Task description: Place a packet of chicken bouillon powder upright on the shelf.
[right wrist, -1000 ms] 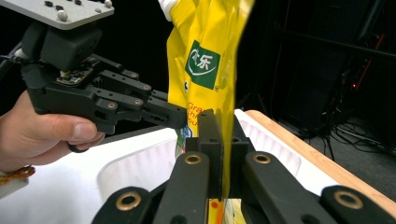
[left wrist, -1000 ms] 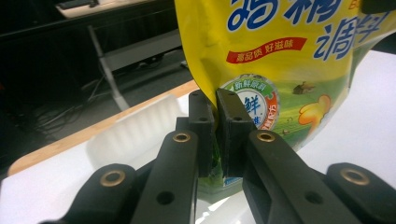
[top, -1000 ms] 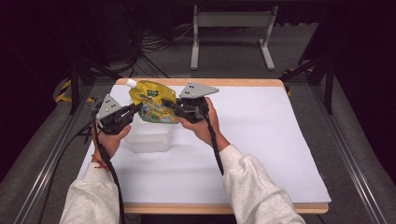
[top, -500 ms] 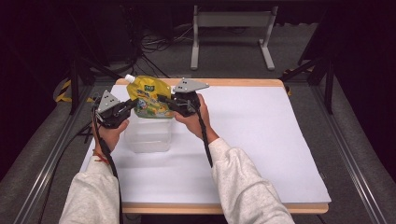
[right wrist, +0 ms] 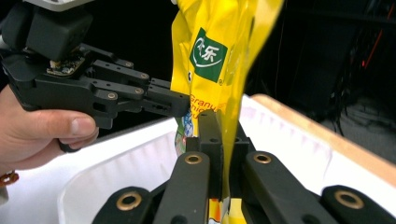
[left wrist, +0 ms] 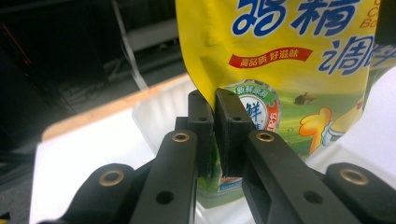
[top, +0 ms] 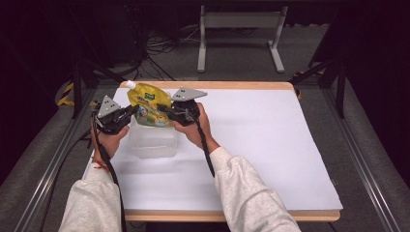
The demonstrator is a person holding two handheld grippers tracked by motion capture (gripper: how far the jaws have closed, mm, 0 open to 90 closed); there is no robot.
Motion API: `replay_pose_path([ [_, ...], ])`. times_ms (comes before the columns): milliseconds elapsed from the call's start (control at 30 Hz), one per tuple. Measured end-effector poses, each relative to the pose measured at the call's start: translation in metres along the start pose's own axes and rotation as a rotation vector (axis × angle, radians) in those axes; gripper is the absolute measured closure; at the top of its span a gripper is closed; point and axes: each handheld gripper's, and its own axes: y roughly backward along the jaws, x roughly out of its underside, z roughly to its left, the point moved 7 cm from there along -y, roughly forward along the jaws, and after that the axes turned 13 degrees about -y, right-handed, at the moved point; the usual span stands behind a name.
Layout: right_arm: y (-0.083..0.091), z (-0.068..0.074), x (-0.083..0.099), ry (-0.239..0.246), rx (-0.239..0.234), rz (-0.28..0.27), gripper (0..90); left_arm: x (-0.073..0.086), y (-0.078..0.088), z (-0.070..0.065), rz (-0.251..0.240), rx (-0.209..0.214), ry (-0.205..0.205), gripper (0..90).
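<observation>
Pouch (top: 148,107) hangs upright between my two grippers, long axis near vertical, spout up and away, directly over the clear tub (top: 152,141) on the table (top: 270,145). Left gripper (top: 129,112) and right gripper (top: 163,109) each have jaws clamped on opposite side edges; I judge straight down comes next.
</observation>
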Motion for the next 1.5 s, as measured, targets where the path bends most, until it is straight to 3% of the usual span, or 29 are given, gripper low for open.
replay_pose_path([
  [67, -0.002, -0.002, 0.007, -0.015, 0.029, 0.024, 90.0, 0.003, -0.002, 0.0, -0.003, 0.015, 0.021, 84.9],
  [267, -0.004, -0.005, 0.018, -0.105, 0.043, 0.05, 90.0, 0.006, -0.008, -0.002, 0.027, 0.019, 0.008, 84.6],
  [633, -0.007, 0.002, 0.034, -0.149, 0.08, 0.089, 89.9, 0.014, -0.013, -0.002, 0.042, 0.058, 0.019, 83.5],
  [867, -0.01, 0.004, 0.041, -0.151, 0.094, 0.103, 89.8, 0.018, -0.014, -0.003, 0.053, 0.063, 0.028, 83.4],
  [1000, -0.012, 0.01, 0.042, -0.128, 0.106, 0.115, 89.1, 0.021, -0.013, -0.001, 0.043, 0.076, 0.049, 83.3],
  [1133, -0.01, 0.005, 0.039, -0.115, 0.095, 0.118, 89.5, 0.023, -0.012, -0.001, 0.027, 0.084, 0.073, 82.9],
  [1400, -0.012, 0.001, 0.04, -0.069, 0.103, 0.128, 86.8, 0.027, -0.012, 0.0, 0.034, 0.074, 0.084, 83.2],
  [1500, -0.012, -0.003, 0.042, -0.063, 0.107, 0.128, 85.5, 0.028, -0.013, -0.001, 0.043, 0.043, 0.051, 83.4],
])
